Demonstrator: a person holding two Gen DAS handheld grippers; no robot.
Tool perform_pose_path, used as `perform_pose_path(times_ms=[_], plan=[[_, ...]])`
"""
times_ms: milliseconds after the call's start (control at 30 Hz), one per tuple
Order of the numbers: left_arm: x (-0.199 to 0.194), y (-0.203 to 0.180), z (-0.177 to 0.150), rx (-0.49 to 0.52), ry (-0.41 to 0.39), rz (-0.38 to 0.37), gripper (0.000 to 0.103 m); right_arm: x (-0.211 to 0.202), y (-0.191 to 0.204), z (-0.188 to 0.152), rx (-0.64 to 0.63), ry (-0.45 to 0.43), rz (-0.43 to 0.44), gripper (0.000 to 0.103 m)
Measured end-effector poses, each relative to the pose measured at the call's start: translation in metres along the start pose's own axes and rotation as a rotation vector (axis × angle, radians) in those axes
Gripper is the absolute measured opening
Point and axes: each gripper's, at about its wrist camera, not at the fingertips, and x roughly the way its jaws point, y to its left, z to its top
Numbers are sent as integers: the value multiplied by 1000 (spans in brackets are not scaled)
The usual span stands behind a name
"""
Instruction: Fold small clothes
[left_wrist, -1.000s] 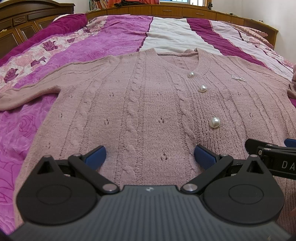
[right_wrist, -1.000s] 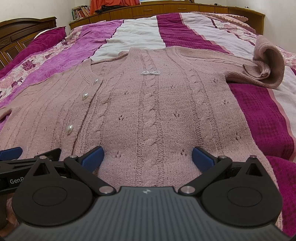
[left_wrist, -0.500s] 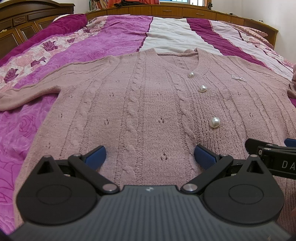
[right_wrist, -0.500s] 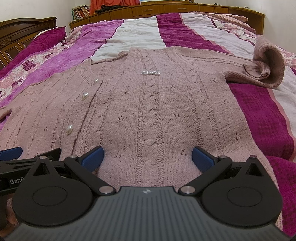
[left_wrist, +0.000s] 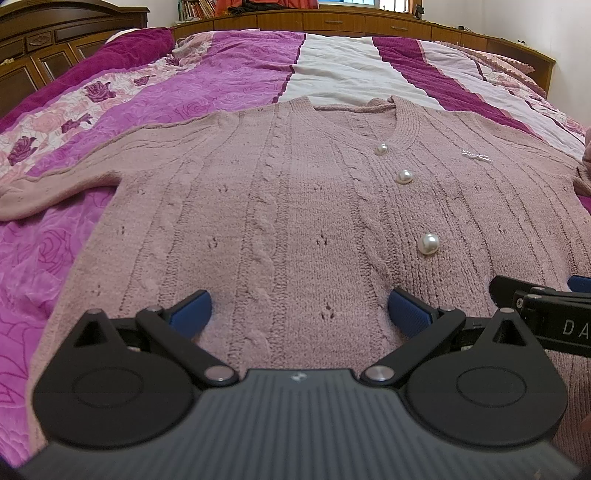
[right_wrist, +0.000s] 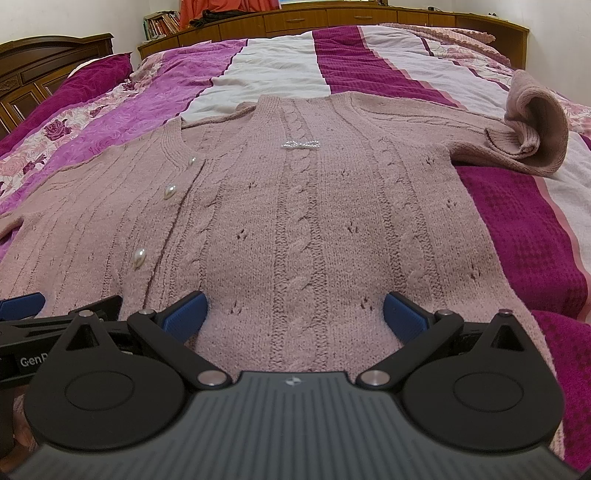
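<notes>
A dusty-pink cable-knit cardigan (left_wrist: 295, 206) (right_wrist: 314, 229) with pearl buttons (left_wrist: 428, 243) lies face up, spread flat on the bed. My left gripper (left_wrist: 299, 308) stands open low over the hem's left half, blue pads wide apart with knit between them. My right gripper (right_wrist: 293, 312) is open too, over the hem's right half. The left sleeve (left_wrist: 55, 184) stretches out flat. The right sleeve (right_wrist: 528, 136) is bunched up in a heap. Each gripper shows at the edge of the other's view.
The bed carries a striped quilt (left_wrist: 229, 85) in purple, magenta and white. A dark wooden headboard (left_wrist: 55, 40) rises at the left, and a wooden cabinet ledge (right_wrist: 369, 18) runs along the far side. Books (right_wrist: 162, 24) stand at the back left.
</notes>
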Motion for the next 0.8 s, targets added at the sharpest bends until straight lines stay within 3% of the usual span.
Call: perform_pose_path(times_ms=[800], plan=[[0, 1, -1, 2, 0, 2, 103, 0, 2, -1, 7, -6, 1, 103]])
